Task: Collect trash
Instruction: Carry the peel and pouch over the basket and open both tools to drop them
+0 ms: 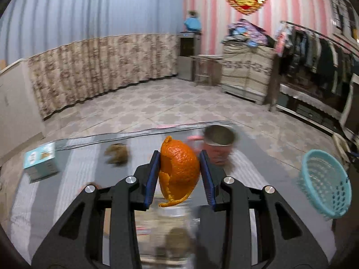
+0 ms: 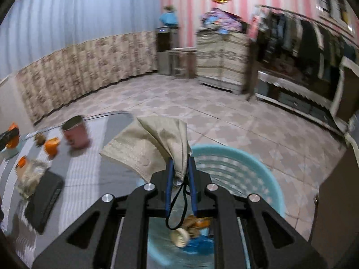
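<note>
— What have the left tongs (image 1: 179, 170) got?

— An orange peel (image 1: 178, 170), clamped between the two blue pads and held up over the striped table (image 1: 76, 174). Left of those tongs lies a small teal box (image 1: 40, 161); just ahead and left, a brown crumpled scrap (image 1: 116, 153); ahead and right, a pink cup (image 1: 218, 144), blurred. Far right of them is the teal basket (image 1: 325, 183).

— And the right tongs (image 2: 180, 179)?

— Closed on a beige face mask (image 2: 152, 148), its black loop dangling down between the fingers. The basket (image 2: 246, 170) sits directly beneath and ahead of them, with scraps in its bottom. More peel (image 2: 51, 145) lies on the table, well off to their left.
</note>
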A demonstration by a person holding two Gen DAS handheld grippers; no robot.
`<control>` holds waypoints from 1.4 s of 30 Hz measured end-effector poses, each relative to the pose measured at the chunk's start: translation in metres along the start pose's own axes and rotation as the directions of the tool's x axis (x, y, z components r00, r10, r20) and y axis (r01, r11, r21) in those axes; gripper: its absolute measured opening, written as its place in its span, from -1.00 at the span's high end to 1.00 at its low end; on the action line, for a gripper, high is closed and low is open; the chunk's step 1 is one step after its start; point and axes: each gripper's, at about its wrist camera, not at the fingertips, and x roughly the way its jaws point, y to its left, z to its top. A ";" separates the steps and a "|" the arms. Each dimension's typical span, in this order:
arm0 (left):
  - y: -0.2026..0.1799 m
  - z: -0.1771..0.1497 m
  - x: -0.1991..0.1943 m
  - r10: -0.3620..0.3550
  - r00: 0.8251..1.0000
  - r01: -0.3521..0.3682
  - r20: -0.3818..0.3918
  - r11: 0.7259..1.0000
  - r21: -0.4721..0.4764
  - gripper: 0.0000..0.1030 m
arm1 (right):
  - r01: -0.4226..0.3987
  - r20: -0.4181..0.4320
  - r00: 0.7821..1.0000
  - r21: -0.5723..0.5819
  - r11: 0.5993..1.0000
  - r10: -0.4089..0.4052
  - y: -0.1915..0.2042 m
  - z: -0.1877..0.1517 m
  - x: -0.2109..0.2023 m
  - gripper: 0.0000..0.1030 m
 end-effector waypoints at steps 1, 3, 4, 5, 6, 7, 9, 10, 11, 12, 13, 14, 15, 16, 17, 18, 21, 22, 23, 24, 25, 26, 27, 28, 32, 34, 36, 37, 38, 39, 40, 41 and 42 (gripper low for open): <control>-0.017 0.001 0.002 -0.020 1.000 0.020 0.000 1.000 0.013 0.33 | 0.010 -0.003 1.000 0.029 1.000 -0.010 -0.014 0.000 0.002 0.73; -0.049 0.001 0.005 -0.060 0.998 0.060 -0.003 0.998 0.032 0.33 | 0.018 0.000 1.000 0.047 0.999 -0.018 -0.024 0.002 0.004 0.73; -0.062 0.001 0.007 -0.077 0.997 0.077 -0.006 0.996 0.039 0.33 | 0.022 0.002 1.000 0.050 0.999 -0.022 -0.029 0.003 0.005 0.73; -0.086 0.001 0.010 -0.108 0.994 0.109 -0.013 0.993 0.050 0.33 | 0.019 0.000 1.000 0.053 0.998 -0.019 -0.034 0.004 0.006 0.73; -0.099 0.001 0.011 -0.126 0.992 0.126 -0.017 0.990 0.058 0.33 | 0.017 -0.001 1.000 0.056 0.998 -0.017 -0.035 0.003 0.005 0.73; -0.121 0.000 0.013 -0.154 0.988 0.155 -0.021 0.985 0.072 0.33 | 0.018 -0.004 1.000 0.061 0.998 -0.018 -0.040 0.002 0.007 0.73; -0.149 -0.005 0.015 -0.192 0.981 0.194 -0.030 0.977 0.089 0.32 | 0.027 -0.018 1.000 0.068 0.997 -0.026 -0.049 -0.003 0.009 0.73; -0.163 -0.006 0.018 -0.213 0.976 0.216 -0.039 0.972 0.097 0.32 | 0.037 -0.029 0.999 0.071 0.997 -0.035 -0.055 -0.007 0.012 0.73; -0.182 -0.010 0.021 -0.237 0.970 0.241 -0.053 0.965 0.105 0.32 | 0.046 -0.038 0.998 0.074 0.996 -0.043 -0.060 -0.009 0.013 0.73; -0.196 -0.012 0.024 -0.253 0.965 0.259 -0.066 0.959 0.112 0.32 | 0.053 -0.044 0.998 0.079 0.995 -0.049 -0.066 -0.011 0.015 0.73; -0.207 -0.016 0.026 -0.264 0.962 0.272 -0.073 0.955 0.119 0.32 | 0.059 -0.046 0.997 0.091 0.994 -0.055 -0.072 -0.012 0.016 0.73; -0.222 -0.018 0.028 -0.279 0.957 0.287 -0.082 0.949 0.131 0.32 | 0.062 -0.046 0.997 0.103 0.993 -0.057 -0.078 -0.012 0.015 0.73; -0.235 -0.020 0.031 -0.289 0.953 0.299 -0.089 0.943 0.144 0.32 | 0.064 -0.045 0.997 0.113 0.992 -0.059 -0.083 -0.012 0.015 0.73; -0.243 -0.022 0.032 -0.293 0.952 0.304 -0.093 0.940 0.152 0.32 | 0.070 -0.045 0.997 0.122 0.990 -0.065 -0.087 -0.012 0.015 0.73; -0.254 -0.024 0.034 -0.300 0.949 0.313 -0.098 0.936 0.161 0.32 | 0.074 -0.045 0.997 0.123 0.990 -0.069 -0.088 -0.013 0.014 0.73; -0.261 -0.025 0.035 -0.309 0.945 0.323 -0.104 0.932 0.166 0.31 | 0.079 -0.046 0.996 0.123 0.989 -0.074 -0.090 -0.014 0.014 0.73; -0.276 -0.024 0.040 -0.321 0.940 0.337 -0.114 0.924 0.180 0.24 | 0.091 -0.050 0.995 0.128 0.988 -0.085 -0.097 -0.016 0.014 0.73; -0.280 -0.025 0.041 -0.320 0.940 0.337 -0.117 0.923 0.187 0.22 | 0.094 -0.051 0.995 0.134 0.987 -0.087 -0.099 -0.016 0.015 0.73; -0.281 -0.026 0.039 -0.317 0.941 0.334 -0.117 0.923 0.189 0.11 | 0.095 -0.050 0.995 0.139 0.986 -0.089 -0.101 -0.016 0.015 0.73; -0.282 -0.026 0.038 -0.314 0.943 0.330 -0.114 0.925 0.188 -0.06 | 0.097 -0.050 0.995 0.143 0.985 -0.091 -0.102 -0.016 0.014 0.73; -0.282 -0.025 0.036 -0.314 0.943 0.330 -0.109 0.925 0.187 -0.13 | 0.099 -0.051 0.994 0.145 0.984 -0.092 -0.103 -0.016 0.014 0.73; -0.282 -0.022 0.037 -0.313 0.944 0.327 -0.103 0.926 0.187 -0.25 | 0.101 -0.054 0.994 0.145 0.984 -0.094 -0.103 -0.016 0.014 0.73; -0.280 -0.019 0.034 -0.307 0.947 0.320 -0.091 0.929 0.187 -0.40 | 0.102 -0.058 0.994 0.144 0.984 -0.095 -0.103 -0.017 0.015 0.73; -0.276 -0.017 0.032 -0.303 0.949 0.313 -0.083 0.932 0.185 -0.48 | 0.101 -0.064 0.994 0.141 0.985 -0.093 -0.102 -0.018 0.017 0.73; -0.261 -0.006 0.024 -0.275 0.960 0.280 -0.051 0.945 0.167 -0.71 | 0.089 -0.072 0.994 0.121 0.989 -0.081 -0.092 -0.019 0.020 0.72; -0.252 -0.003 0.021 -0.263 0.964 0.265 -0.039 0.952 0.155 -0.80 | 0.079 -0.076 0.995 0.112 0.991 -0.071 -0.088 -0.018 0.022 0.66; -0.242 0.000 0.015 -0.250 0.968 0.250 -0.023 0.956 0.151 -0.83 | 0.068 -0.081 0.995 0.115 0.991 -0.059 -0.085 -0.020 0.024 0.66; -0.235 0.001 0.012 -0.238 0.971 0.237 -0.013 0.959 0.153 -0.84 | 0.053 -0.086 0.995 0.121 0.991 -0.042 -0.082 -0.020 0.026 0.66; -0.231 0.001 0.010 -0.229 0.973 0.228 -0.006 0.962 0.152 -0.87 | 0.038 -0.092 0.995 0.127 0.991 -0.027 -0.080 -0.022 0.029 0.64; -0.227 0.001 0.008 -0.223 0.975 0.221 -0.001 0.964 0.148 -0.89 | 0.030 -0.095 0.995 0.128 0.991 -0.018 -0.078 -0.022 0.031 0.58; -0.222 0.003 0.008 -0.220 0.975 0.218 0.002 0.966 0.143 -0.89 | 0.028 -0.099 0.995 0.124 0.992 -0.016 -0.075 -0.022 0.033 0.36; -0.217 0.003 0.007 -0.218 0.976 0.216 0.001 0.967 0.135 -0.89 | 0.036 -0.100 0.995 0.118 0.992 -0.024 -0.072 -0.023 0.035 0.11; -0.211 0.003 0.006 -0.213 0.977 0.212 0.000 0.969 0.130 -0.89 | 0.045 -0.100 0.994 0.113 0.993 -0.033 -0.071 -0.024 0.035 -0.08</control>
